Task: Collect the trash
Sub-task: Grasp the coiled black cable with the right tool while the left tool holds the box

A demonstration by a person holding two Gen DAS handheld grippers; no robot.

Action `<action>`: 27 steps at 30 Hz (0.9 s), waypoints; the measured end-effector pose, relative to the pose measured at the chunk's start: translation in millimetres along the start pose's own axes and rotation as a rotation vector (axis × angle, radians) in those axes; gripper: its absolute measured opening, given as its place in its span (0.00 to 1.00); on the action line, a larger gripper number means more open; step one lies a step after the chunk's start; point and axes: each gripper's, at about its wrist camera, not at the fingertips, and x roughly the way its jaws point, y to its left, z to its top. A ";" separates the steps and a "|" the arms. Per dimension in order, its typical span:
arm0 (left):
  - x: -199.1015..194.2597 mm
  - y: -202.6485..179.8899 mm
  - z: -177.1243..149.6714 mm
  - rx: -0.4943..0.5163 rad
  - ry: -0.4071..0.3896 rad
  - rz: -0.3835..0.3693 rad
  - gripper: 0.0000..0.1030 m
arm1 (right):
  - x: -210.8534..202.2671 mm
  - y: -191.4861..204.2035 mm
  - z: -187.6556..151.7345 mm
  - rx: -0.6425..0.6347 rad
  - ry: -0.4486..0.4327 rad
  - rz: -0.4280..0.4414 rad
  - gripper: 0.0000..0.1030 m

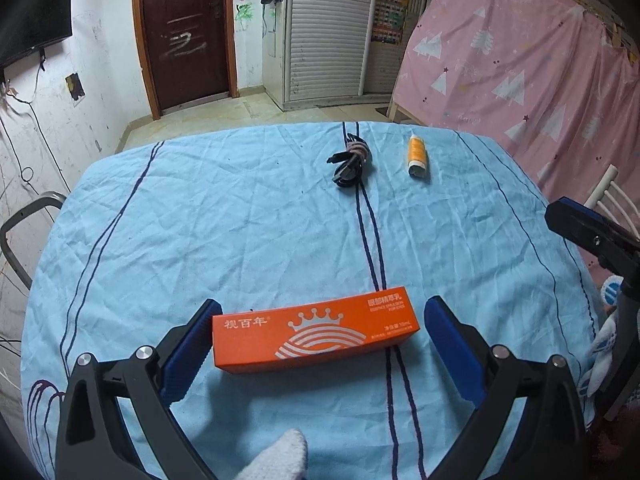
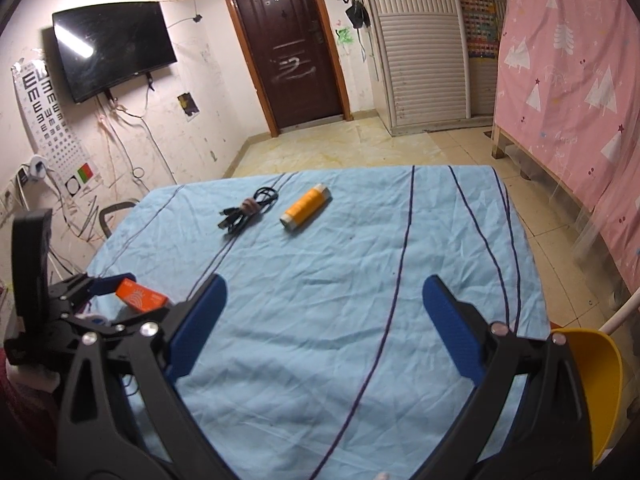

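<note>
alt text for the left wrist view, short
The open left hand-held gripper brackets a flat orange cardboard box lying on a light blue striped tablecloth, one blue pad at each end. Farther back lie a coiled black cable and a small orange tube.

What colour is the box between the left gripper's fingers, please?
Orange box, with white print; clearest in the left wrist view.

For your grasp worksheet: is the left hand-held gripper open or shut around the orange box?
Open: the left hand-held gripper has blue pads either side of the box, a gap at right.
</note>
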 end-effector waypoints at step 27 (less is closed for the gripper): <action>-54.1 48.3 3.0 -0.086 -0.216 0.049 0.82 | 40.7 55.3 22.4 -0.115 0.053 0.005 0.92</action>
